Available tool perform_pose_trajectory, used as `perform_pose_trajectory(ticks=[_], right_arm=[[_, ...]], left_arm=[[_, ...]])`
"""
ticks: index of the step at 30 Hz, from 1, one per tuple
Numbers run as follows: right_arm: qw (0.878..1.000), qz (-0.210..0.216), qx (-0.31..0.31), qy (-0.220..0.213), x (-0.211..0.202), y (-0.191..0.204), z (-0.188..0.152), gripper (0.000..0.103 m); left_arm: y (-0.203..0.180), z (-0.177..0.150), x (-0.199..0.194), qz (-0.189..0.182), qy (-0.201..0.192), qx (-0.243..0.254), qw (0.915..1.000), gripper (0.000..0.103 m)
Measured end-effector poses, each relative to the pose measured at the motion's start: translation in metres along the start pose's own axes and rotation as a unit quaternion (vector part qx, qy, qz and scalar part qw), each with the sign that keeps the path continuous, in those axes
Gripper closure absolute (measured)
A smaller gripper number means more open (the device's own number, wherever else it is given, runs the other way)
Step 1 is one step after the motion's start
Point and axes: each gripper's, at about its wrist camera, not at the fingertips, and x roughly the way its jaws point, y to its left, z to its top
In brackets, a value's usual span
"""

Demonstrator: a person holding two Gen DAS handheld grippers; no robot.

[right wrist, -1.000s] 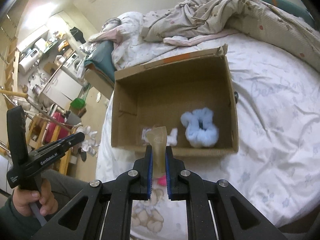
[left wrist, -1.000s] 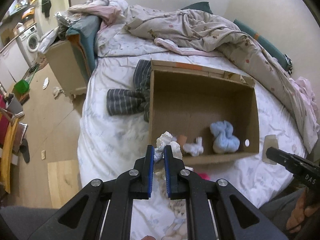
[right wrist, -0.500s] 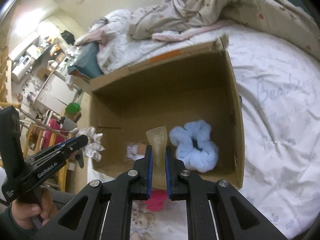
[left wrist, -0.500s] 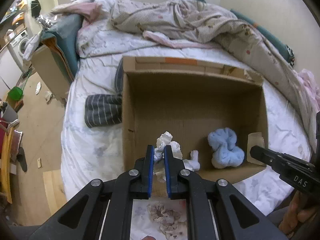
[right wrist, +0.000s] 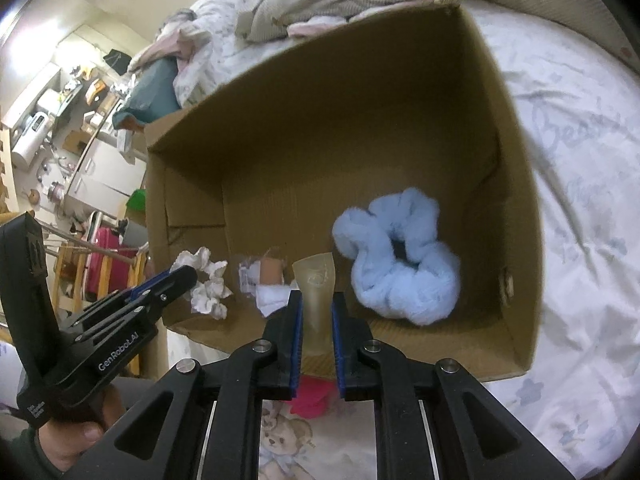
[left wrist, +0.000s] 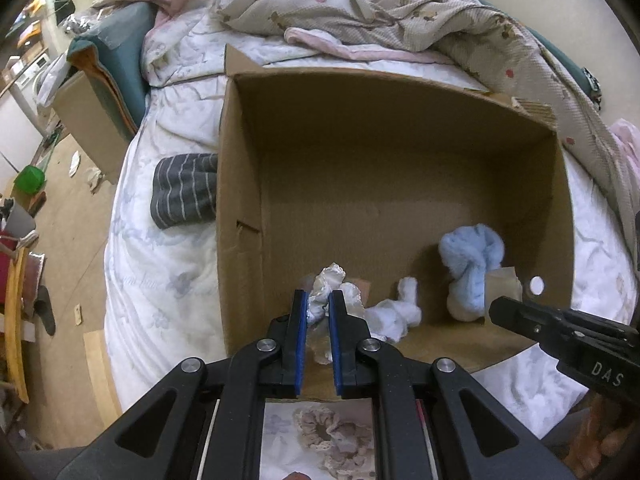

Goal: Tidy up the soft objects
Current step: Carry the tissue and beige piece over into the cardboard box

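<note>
An open cardboard box (left wrist: 240,200) (right wrist: 516,184) lies on the bed. Inside are a fluffy light-blue scrunchie (left wrist: 472,268) (right wrist: 400,256) and a small white soft item (left wrist: 394,314) (right wrist: 272,296). My left gripper (left wrist: 318,304) is shut on a white frilly scrunchie (left wrist: 326,292) (right wrist: 206,280) and holds it over the box's near left corner. My right gripper (right wrist: 316,304) is shut on a beige translucent soft piece (right wrist: 316,292) (left wrist: 502,292) over the box's near edge.
A grey striped garment (left wrist: 184,188) lies left of the box. A rumpled quilt (left wrist: 400,12) lies behind it. A beige scrunchie (left wrist: 332,436) and a pink item (right wrist: 316,396) lie on the bed below the grippers. The bed edge and floor (left wrist: 72,240) are to the left.
Both grippers moved forward with their loads, from in front of the box to over its near edge. The box now fills both views.
</note>
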Motion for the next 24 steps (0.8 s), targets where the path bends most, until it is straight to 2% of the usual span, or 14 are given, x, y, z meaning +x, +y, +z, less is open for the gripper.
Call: perform_pose_trajectory(ticks=[7, 17, 24], right_arm=[[1.0, -0.004, -0.003, 0.02, 0.013, 0.005, 0.001, 0.088], [1.0, -0.006, 0.001, 0.029, 0.019, 0.004, 0.003, 0.084], [0.999, -0.022, -0.011, 0.031, 0.022, 0.01, 0.002, 0.083]], left_arm=[[0.006, -0.005, 0.004, 0.008, -0.003, 0.004, 1.0, 0.093], [0.003, -0.005, 0.002, 0.002, -0.002, 0.012, 0.9999, 0.092], [-0.001, -0.006, -0.002, 0.009, -0.006, 0.02, 0.9998, 0.089]])
